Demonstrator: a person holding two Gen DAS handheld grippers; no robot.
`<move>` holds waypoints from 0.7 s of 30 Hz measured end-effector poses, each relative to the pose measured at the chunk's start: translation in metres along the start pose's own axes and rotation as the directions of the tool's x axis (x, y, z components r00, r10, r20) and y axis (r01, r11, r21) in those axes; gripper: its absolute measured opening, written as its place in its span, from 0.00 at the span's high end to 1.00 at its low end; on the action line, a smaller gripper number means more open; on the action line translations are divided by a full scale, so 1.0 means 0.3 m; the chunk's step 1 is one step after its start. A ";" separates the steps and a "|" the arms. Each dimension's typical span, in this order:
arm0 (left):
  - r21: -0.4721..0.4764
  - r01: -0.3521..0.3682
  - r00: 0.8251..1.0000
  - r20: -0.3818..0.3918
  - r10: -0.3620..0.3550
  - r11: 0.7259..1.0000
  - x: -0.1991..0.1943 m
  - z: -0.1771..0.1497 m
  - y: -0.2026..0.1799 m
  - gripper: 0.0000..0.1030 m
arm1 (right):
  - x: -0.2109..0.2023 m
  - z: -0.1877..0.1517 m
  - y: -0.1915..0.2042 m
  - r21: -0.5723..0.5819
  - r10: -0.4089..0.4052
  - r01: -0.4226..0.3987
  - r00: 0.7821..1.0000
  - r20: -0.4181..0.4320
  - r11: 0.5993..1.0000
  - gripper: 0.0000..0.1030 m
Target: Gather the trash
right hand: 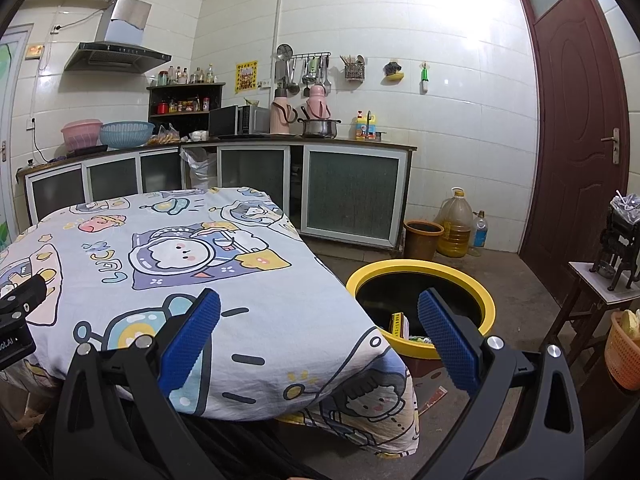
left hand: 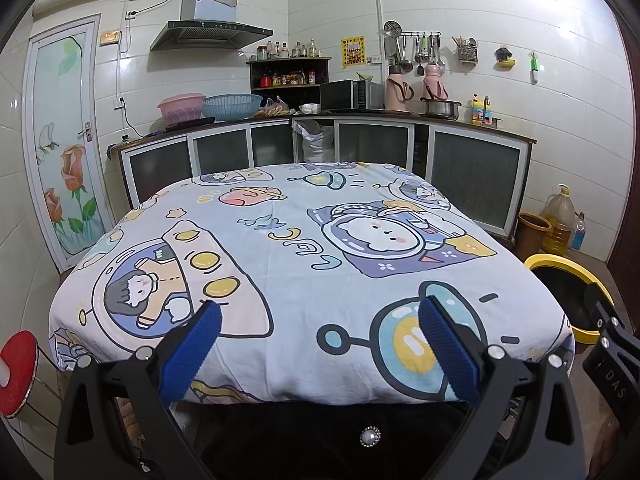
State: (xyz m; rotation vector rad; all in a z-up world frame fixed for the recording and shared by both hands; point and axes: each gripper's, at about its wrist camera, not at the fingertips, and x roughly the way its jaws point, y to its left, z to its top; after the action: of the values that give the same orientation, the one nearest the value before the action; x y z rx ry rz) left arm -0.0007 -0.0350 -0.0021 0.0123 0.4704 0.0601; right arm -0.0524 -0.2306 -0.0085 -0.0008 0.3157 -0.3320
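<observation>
A yellow-rimmed black bin (right hand: 420, 270) stands on the floor to the right of the table; it also shows in the left wrist view (left hand: 560, 264). Inside it lie a yellow box (right hand: 397, 324) and some other trash. The table (left hand: 304, 248) wears a cartoon-print cloth (right hand: 160, 264) with nothing lying on it. My left gripper (left hand: 320, 312) is open and empty above the table's near edge. My right gripper (right hand: 320, 304) is open and empty above the table's near right corner, beside the bin. The right gripper's body (left hand: 612, 344) shows at the right edge of the left wrist view.
Kitchen counter (right hand: 240, 140) with bowls, microwave, flasks and a pot runs behind the table. A brown bucket (right hand: 422, 238), an oil jug (right hand: 454, 224) and a bottle stand by the wall. A brown door (right hand: 580, 120), a small side table (right hand: 600, 292) and an orange basket (right hand: 622, 352) stand at right.
</observation>
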 end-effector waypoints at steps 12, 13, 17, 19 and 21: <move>0.003 0.002 1.000 0.001 -0.002 1.000 0.000 -0.005 -0.001 0.08 | 0.000 0.000 -0.002 0.002 0.000 0.000 1.000 -0.001 1.000 0.08; 0.003 0.002 1.000 0.001 -0.002 1.000 -0.001 -0.006 -0.001 0.08 | 0.000 0.000 -0.002 0.002 0.000 0.000 1.000 -0.001 1.000 0.08; 0.003 0.002 1.000 0.002 -0.002 1.000 0.000 -0.005 -0.001 0.08 | 0.000 0.000 -0.003 0.002 0.000 0.000 1.000 -0.002 1.000 0.08; 0.003 0.001 1.000 0.001 -0.001 1.000 0.000 -0.004 -0.002 0.08 | 0.000 0.000 -0.002 0.002 0.000 0.000 1.000 -0.002 1.000 0.08; 0.003 0.002 1.000 0.001 -0.002 1.000 -0.001 -0.006 -0.001 0.08 | 0.000 -0.001 -0.002 0.002 0.000 0.000 1.000 -0.002 1.000 0.08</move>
State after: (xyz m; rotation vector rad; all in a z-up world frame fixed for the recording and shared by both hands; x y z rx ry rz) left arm -0.0017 -0.0354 -0.0035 0.0146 0.4694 0.0576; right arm -0.0528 -0.2311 -0.0087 0.0014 0.3171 -0.3326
